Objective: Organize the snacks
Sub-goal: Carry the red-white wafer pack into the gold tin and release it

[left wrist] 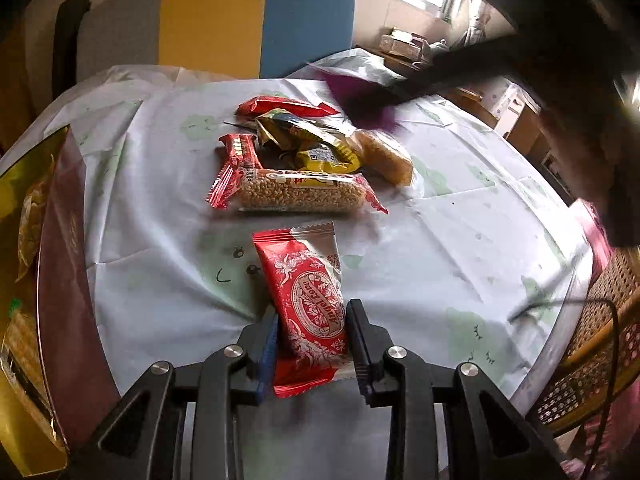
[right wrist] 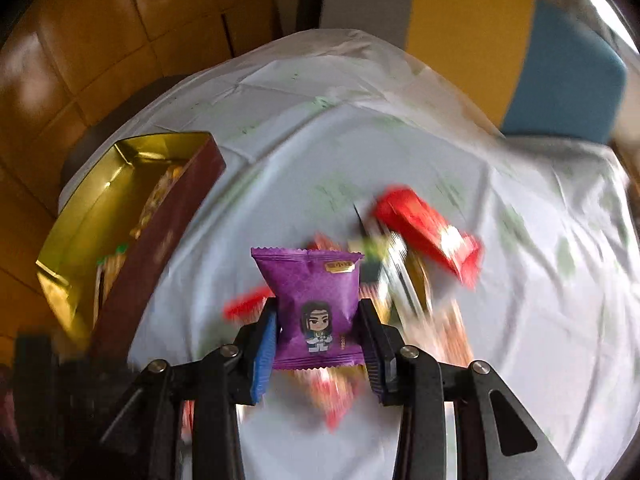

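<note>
Left gripper (left wrist: 312, 344): closed on the red pack (left wrist: 308, 304), pinched across its lower half, pads on both side edges; pack is held clear above the table (left wrist: 440, 240), top seal pointing away. Right gripper (right wrist: 318, 340): closed on the purple pack (right wrist: 310, 304), same side-edge pinch at the lower half; film is seen bulging between the fingers (right wrist: 264, 344).

Both packs are judged light, air-puffed, with soft crinkly film; contents probably brittle, so hard squeezing is to be avoided. Film is glossy and likely slippery; a pinch across the body or on the flat crimped seal is judged safest.

Farther out on the table, the loose pile (left wrist: 304, 160) is seen: a clear-wrapped puffed-grain bar (left wrist: 300, 194), red wrappers, a yellow bag (left wrist: 320, 148), an orange-brown bar (left wrist: 386, 156). The grain bar is judged stiff but crumbly, best taken mid-length. The yellow bag is limp and crumpled, best pinched at a fold.

At the left edge of the table, the gold-lined box (right wrist: 120, 208) is standing open with some snacks already inside; it is judged the drop target. Right view is motion-blurred, so pile detail there cannot be told.
</note>
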